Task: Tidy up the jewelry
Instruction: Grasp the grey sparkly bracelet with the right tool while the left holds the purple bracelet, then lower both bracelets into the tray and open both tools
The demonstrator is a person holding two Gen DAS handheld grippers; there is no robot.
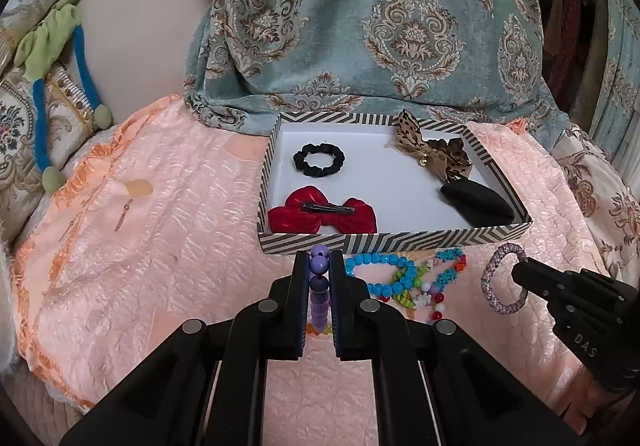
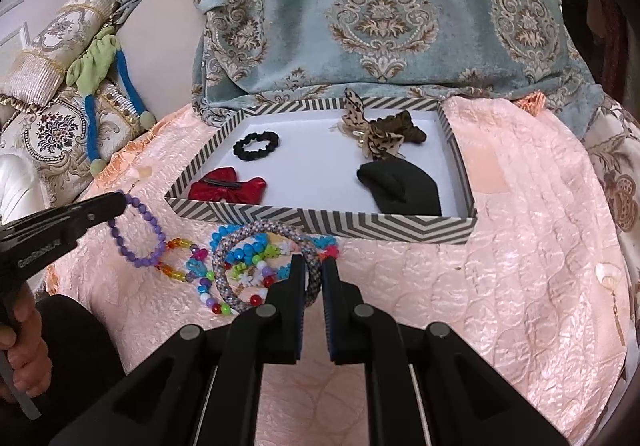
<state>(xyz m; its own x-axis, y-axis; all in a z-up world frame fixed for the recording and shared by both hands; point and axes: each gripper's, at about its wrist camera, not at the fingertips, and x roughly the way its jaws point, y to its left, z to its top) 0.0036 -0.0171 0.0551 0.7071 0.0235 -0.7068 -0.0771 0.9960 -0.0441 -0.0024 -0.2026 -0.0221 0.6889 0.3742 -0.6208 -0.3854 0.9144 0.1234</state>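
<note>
A striped box (image 1: 384,240) (image 2: 320,224) lies on the pink cloth and holds a black scrunchie (image 1: 319,160), a red bow clip (image 1: 322,216), a leopard bow (image 1: 430,150) and a black piece (image 1: 476,202). My left gripper (image 1: 319,266) (image 2: 122,202) is shut on a purple bead bracelet (image 1: 319,266) (image 2: 138,234) just in front of the box. My right gripper (image 2: 314,270) (image 1: 518,270) is shut on a braided grey-pink bangle (image 2: 240,250) (image 1: 496,278). Between them lie a blue bead bracelet (image 1: 384,274) (image 2: 240,246) and mixed coloured beads (image 1: 428,294).
A pink textured cloth (image 1: 160,206) covers the surface. Teal patterned fabric (image 1: 360,26) hangs behind the box. At the left are ornate cushions (image 1: 24,150) and a blue cord with green fabric (image 1: 60,46). A person's hand (image 2: 20,342) holds the left gripper's handle.
</note>
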